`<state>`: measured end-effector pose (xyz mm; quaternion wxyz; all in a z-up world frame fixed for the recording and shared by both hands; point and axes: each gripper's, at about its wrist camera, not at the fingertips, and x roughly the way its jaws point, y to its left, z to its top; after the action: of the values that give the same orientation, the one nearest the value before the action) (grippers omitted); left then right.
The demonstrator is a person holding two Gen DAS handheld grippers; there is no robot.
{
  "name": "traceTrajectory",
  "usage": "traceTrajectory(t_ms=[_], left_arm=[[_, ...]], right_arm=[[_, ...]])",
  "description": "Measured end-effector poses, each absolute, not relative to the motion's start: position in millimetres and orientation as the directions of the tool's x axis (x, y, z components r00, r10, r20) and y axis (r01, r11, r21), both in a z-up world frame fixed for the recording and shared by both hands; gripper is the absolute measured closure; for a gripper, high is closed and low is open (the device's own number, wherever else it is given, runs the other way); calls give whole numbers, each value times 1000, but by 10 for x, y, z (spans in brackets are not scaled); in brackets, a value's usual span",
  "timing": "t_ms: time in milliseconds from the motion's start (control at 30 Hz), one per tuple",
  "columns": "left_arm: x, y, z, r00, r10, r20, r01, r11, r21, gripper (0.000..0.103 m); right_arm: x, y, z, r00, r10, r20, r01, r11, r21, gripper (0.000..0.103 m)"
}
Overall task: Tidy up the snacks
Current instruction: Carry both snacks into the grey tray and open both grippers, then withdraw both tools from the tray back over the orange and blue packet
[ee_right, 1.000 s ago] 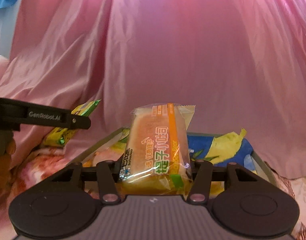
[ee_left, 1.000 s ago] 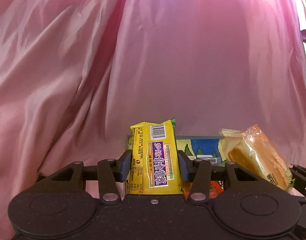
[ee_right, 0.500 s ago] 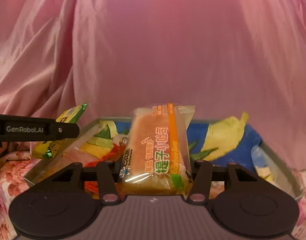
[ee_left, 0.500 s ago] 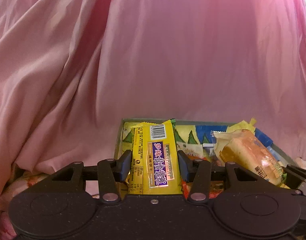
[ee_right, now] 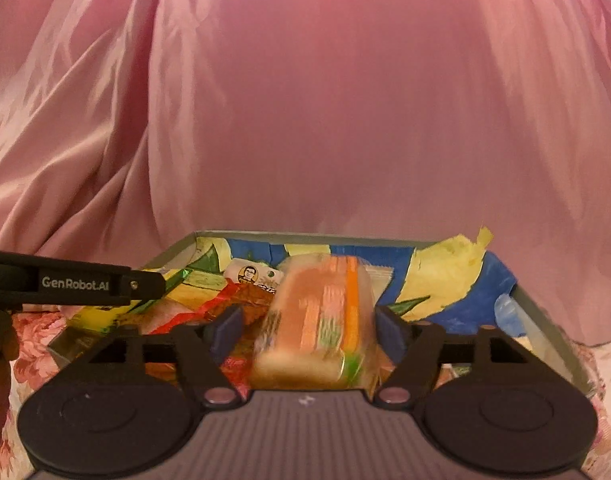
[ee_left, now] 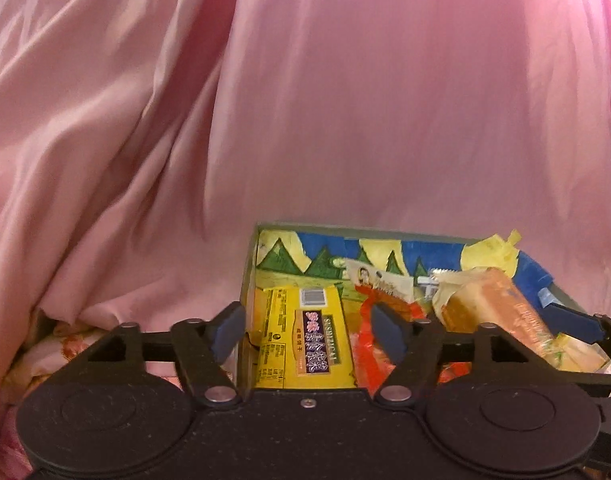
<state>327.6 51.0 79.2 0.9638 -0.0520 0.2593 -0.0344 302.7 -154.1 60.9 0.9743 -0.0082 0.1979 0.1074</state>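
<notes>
A grey box [ee_left: 250,280] with a blue, yellow and green picture lining lies just ahead. My left gripper [ee_left: 305,330] hangs over its near left corner, jaws opening. The yellow snack packet [ee_left: 301,340] lies between its fingers, and neither pad presses on it. My right gripper [ee_right: 307,330] is over the box's middle, jaws also opening. The orange cake packet [ee_right: 321,320] between them is blurred and loose. In the left wrist view the cake packet [ee_left: 501,312] shows at the right. In the right wrist view the yellow snack packet [ee_right: 101,312] shows under a left finger [ee_right: 73,284].
Red wrappers [ee_left: 379,320] and a white packet with a printed portrait [ee_right: 253,274] lie inside the box. Pink satin cloth [ee_left: 305,100] rises right behind its far rim [ee_right: 305,236]. Floral fabric [ee_right: 33,340] lies beside the box.
Both grippers came forward and down over the box. Their jaws then spread, freeing the yellow packet and the cake packet, which were gripped upright before and now sit lower.
</notes>
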Motion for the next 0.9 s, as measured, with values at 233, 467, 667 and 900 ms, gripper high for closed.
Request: traceTrajectory(t_ms=[233, 467, 667, 900], left_arm=[[2977, 584, 1044, 912, -87, -400, 44, 992, -116, 3], [2602, 742, 1286, 950, -64, -305, 25, 991, -130, 1], [2274, 843, 1308, 958, -30, -287, 1, 995, -100, 1], [1846, 939, 1216, 954, -19, -300, -9, 996, -93, 1]], right_arm=[[2845, -1543, 788, 915, 200, -350, -215, 976, -6, 5], [2488, -1579, 1084, 942, 199, -271, -211, 977, -15, 0], [2107, -1623, 1307, 947, 250, -202, -247, 968, 40, 0], [1672, -1632, 1351, 955, 257, -149, -250, 966, 64, 0]])
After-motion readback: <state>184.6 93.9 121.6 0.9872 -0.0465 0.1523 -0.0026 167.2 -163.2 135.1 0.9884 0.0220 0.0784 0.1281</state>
